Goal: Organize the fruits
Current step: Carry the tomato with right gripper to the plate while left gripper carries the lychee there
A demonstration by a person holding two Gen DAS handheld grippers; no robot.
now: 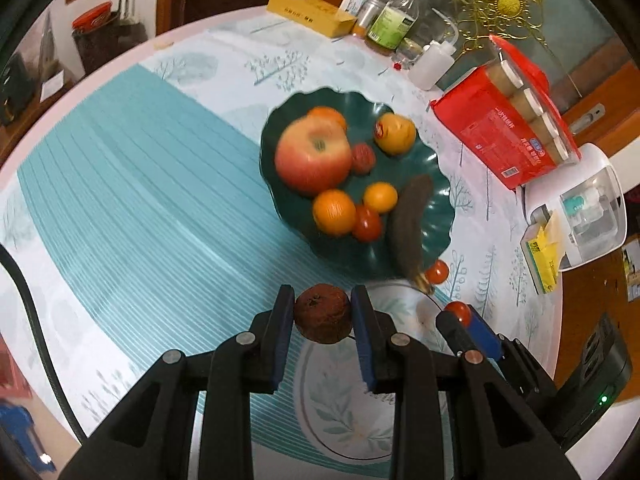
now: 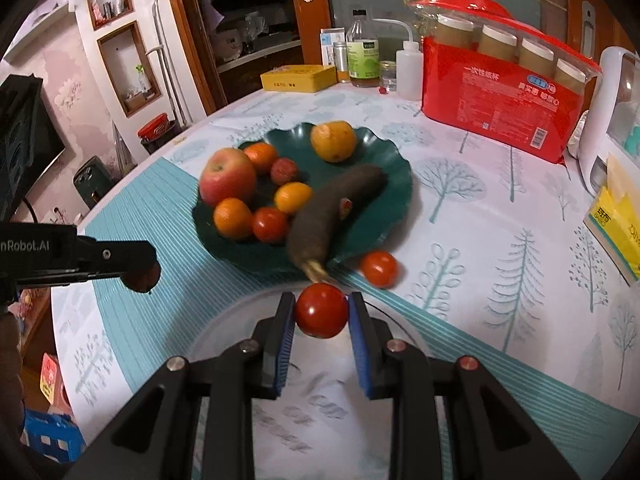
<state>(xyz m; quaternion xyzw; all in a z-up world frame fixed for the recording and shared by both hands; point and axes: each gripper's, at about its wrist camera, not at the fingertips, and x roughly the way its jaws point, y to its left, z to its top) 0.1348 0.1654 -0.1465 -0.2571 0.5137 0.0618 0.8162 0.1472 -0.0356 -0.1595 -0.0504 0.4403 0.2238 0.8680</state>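
The left gripper (image 1: 323,314) has its blue pads closed against a wrinkled dark brown fruit (image 1: 323,314), holding it above the near edge of the table, over a pale plate with a leaf pattern (image 1: 344,412) that lies just below the fingers. The right gripper (image 2: 322,311) clamps a red tomato (image 2: 322,311) between its pads, also over that plate. Beyond both, toward the middle of the table, sits a dark green scalloped plate (image 2: 384,184) carrying an apple (image 2: 227,178), several oranges, a small red bumpy fruit (image 2: 284,171), another tomato (image 2: 270,224) and a blackened banana (image 2: 332,212) whose stem end pokes past the plate's near rim. A loose tomato (image 2: 379,267) rests on the tablecloth (image 2: 480,216) just beside that rim. A red package of cups (image 2: 500,92) stands along the far right edge.
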